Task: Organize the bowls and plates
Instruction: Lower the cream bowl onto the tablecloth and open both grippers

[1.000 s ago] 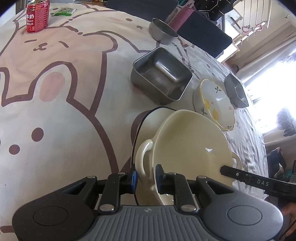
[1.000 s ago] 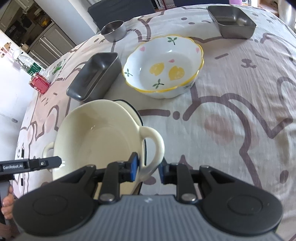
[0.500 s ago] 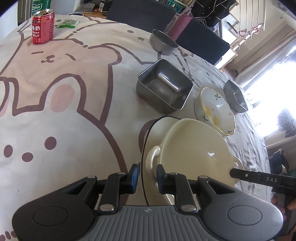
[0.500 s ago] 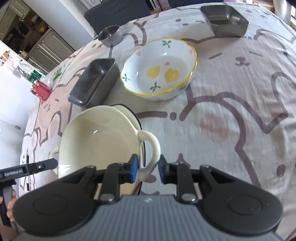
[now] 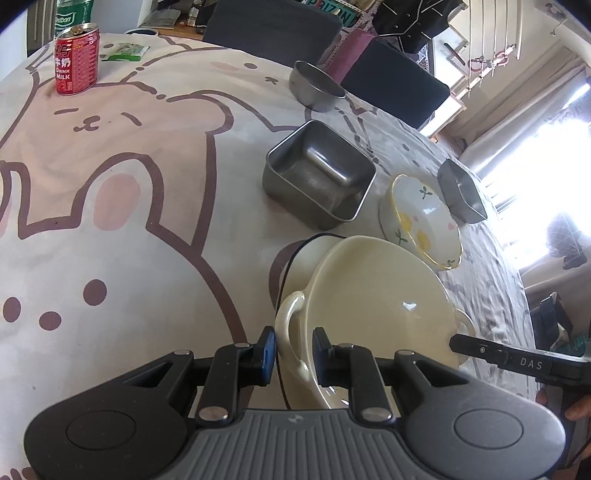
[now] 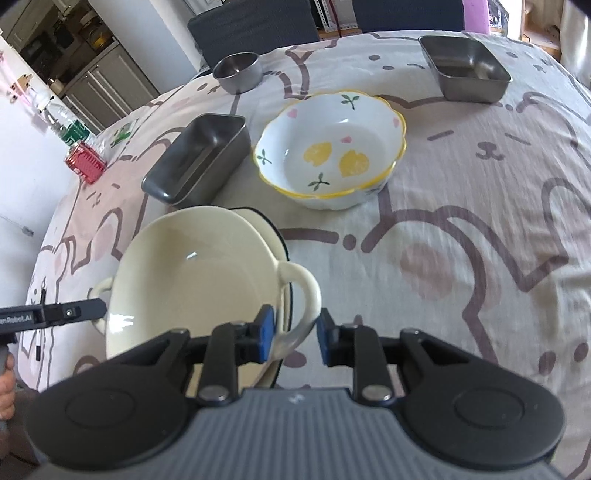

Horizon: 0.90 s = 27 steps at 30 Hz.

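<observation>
Two grippers: I have both on the cream bowl (image 5: 373, 299)
Left gripper (image 5: 293, 350): fingers nearly closed, clamping one loop handle
Right gripper (image 6: 293, 334): fingers nearly closed, clamping the other handle
Bowl: tilted above a black-rimmed plate (image 6: 275, 230) on the table (image 5: 110, 229)

On my left feed a red milk can (image 5: 77, 59) stands upright near the table's far edge, on the cartoon bear-and-rabbit tablecloth (image 5: 110, 229). Just beside it lies a small green packet (image 5: 123, 51) — flat on the cloth. Behind the can I see a green-labelled bottle (image 5: 70, 16). Dark chairs (image 5: 391, 85) line the far side — pushed close.
</observation>
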Tool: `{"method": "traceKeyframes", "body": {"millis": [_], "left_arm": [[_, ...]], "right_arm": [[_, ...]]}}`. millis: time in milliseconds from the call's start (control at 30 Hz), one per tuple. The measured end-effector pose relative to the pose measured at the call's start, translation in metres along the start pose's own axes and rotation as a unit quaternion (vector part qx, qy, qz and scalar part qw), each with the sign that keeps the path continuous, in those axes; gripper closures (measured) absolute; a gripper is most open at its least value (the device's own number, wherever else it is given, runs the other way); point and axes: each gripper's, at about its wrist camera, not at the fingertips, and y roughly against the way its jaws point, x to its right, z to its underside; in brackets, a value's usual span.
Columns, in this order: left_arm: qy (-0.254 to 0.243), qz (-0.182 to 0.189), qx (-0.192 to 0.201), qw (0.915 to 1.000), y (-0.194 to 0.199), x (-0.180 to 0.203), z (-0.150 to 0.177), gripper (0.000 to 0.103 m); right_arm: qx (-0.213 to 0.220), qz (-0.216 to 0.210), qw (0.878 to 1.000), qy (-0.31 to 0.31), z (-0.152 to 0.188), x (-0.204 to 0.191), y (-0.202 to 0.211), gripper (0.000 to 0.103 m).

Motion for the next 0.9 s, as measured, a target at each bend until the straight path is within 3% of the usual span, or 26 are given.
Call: {"method": "traceKeyframes", "body": {"millis": [700,767,833,900], "left_arm": [[-0.011,-0.014,0.004,0.9998,0.000,0.002,0.001,0.078],[-0.012,-0.018,0.001,0.9998,0.000,0.003,0.001,0.073],[-0.016,-0.023,0.001,0.9996,0.000,0.005,0.002,0.061],[-0.020,-0.027,0.002,0.9994,0.001,0.007,0.003,0.052]], "right_arm": [[-0.003,0.007,1.000,0.014,0.001,-0.007,-0.004,0.071],[-0.001,0.010,1.000,0.020,0.002,-0.009,-0.003,0.070],[0.003,0.014,0.999,0.031,0.003,-0.012,-0.002,0.065],[0.009,0.009,0.999,0.039,0.005,-0.013,0.001,0.055]]}}
